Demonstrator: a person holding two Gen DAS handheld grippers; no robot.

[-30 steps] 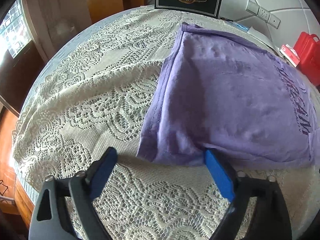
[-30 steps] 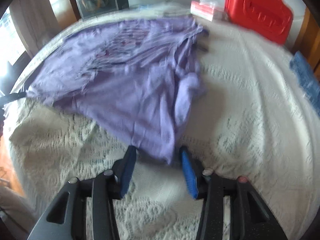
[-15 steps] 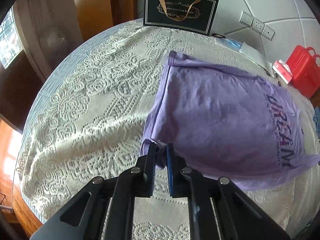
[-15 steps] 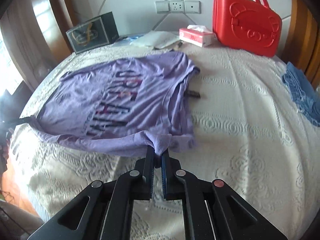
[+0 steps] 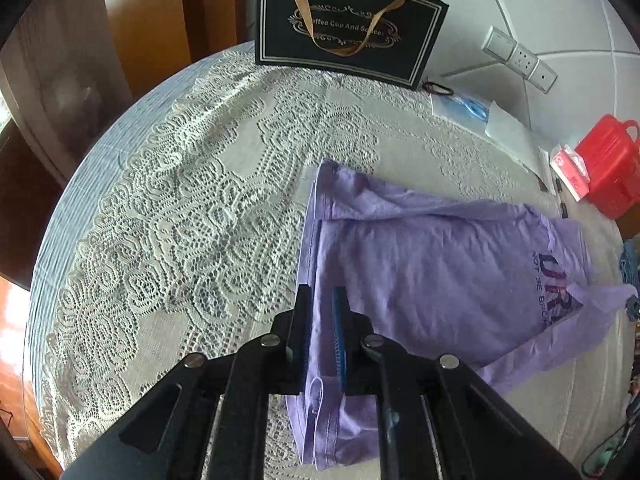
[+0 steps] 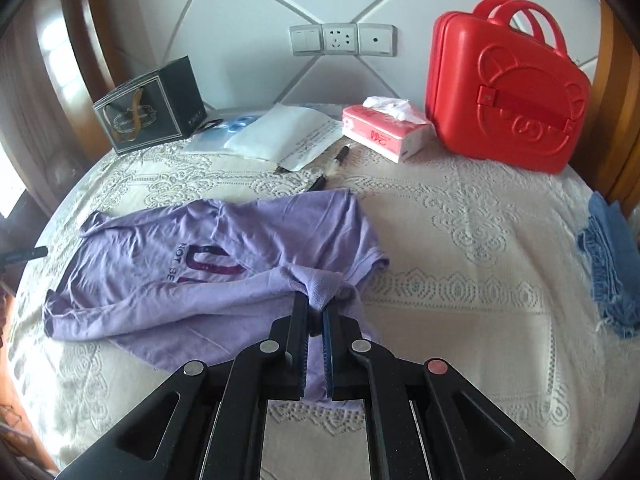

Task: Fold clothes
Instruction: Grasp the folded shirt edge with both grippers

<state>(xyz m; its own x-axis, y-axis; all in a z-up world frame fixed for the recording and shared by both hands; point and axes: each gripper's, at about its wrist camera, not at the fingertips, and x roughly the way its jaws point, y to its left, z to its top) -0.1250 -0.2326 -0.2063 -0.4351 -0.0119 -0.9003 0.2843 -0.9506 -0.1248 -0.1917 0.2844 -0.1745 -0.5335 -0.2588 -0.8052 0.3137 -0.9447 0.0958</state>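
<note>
Left gripper (image 5: 320, 322): jaws clamped on the hem corner of the lilac cotton T-shirt (image 5: 432, 276).
Right gripper (image 6: 316, 314): jaws pinched on a bunched shirt edge.
Shirt: on the cream lace bedspread (image 5: 180, 216), near edge lifted.
Progress: first fold apparently under way, not laid; later folds remain.

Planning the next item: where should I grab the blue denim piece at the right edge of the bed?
Take the blue denim piece by its frayed lower edge, coming from the bed's open middle. That edge lies loose on the lace bedspread; its far side runs out of view.
</note>
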